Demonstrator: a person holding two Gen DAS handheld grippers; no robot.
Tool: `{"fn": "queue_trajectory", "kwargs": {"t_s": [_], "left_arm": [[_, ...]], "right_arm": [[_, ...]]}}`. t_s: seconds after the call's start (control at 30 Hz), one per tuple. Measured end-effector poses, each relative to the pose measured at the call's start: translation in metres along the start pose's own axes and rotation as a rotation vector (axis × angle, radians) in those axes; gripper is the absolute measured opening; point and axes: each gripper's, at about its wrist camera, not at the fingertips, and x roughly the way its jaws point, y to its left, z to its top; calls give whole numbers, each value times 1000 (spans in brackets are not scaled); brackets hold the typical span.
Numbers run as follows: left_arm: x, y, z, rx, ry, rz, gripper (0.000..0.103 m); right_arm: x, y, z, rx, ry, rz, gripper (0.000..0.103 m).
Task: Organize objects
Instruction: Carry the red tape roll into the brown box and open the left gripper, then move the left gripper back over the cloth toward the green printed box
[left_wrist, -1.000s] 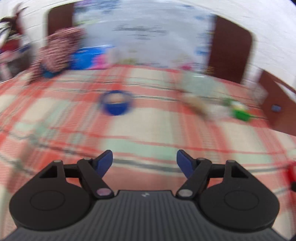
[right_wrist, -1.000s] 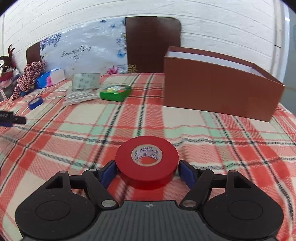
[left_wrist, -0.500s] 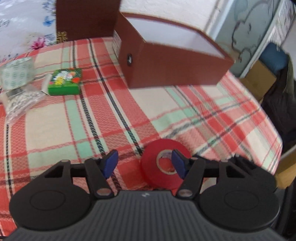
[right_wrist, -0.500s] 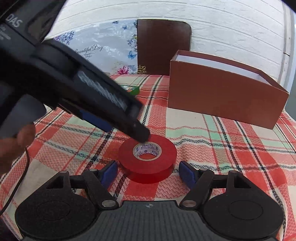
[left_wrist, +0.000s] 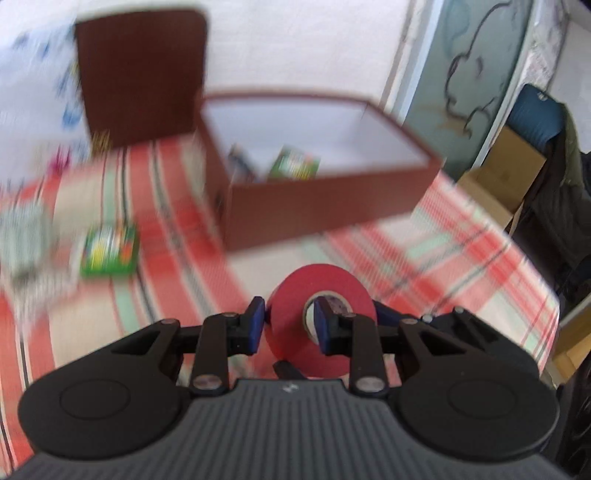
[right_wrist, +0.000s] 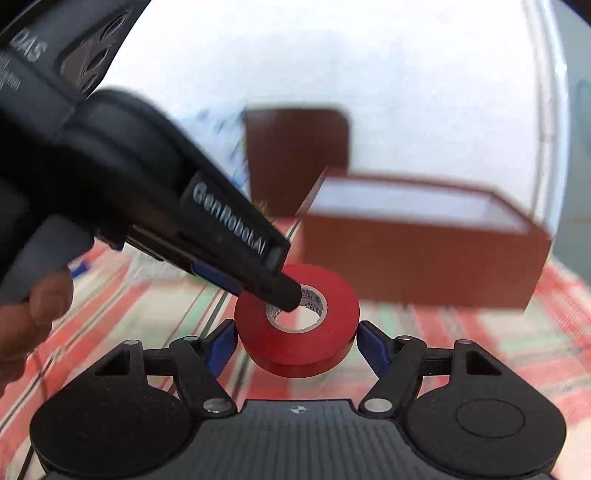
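I have the red tape roll (left_wrist: 320, 317) pinched through its wall by my left gripper (left_wrist: 288, 326), one finger in the core, one outside. My right gripper (right_wrist: 295, 345) brackets it with jaws spread, not clamping. It seems lifted off the checked cloth (left_wrist: 461, 258). Next comes carrying it to the brown box (left_wrist: 332, 206) at twelve o'clock and clearing the rim.

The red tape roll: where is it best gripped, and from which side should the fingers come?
Grip the ring wall of the red tape roll: one finger in the core, one outside, coming from above, since the hole faces up. The left gripper pinches it so; the round outer side likely gives pads less contact.
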Motion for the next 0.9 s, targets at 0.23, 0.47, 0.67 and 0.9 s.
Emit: {"fn": "queue_trajectory", "kwargs": {"t_s": [0.23,0.47,0.67,0.9], "left_arm": [[33,-41,74,101,-68,-28,31],[90,-70,132,138,-90,-57,31],[144,-78,132,161,-59,53,44],[108,-78,112,160,-145,37,48]], "right_arm": [[28,-56,35,2,-102,-117,70],[76,-119,62,18,-128,-216,70],[119,-152,53,62,-85,-279,83],[87,-131,39,32,-189,-302,80]]}}
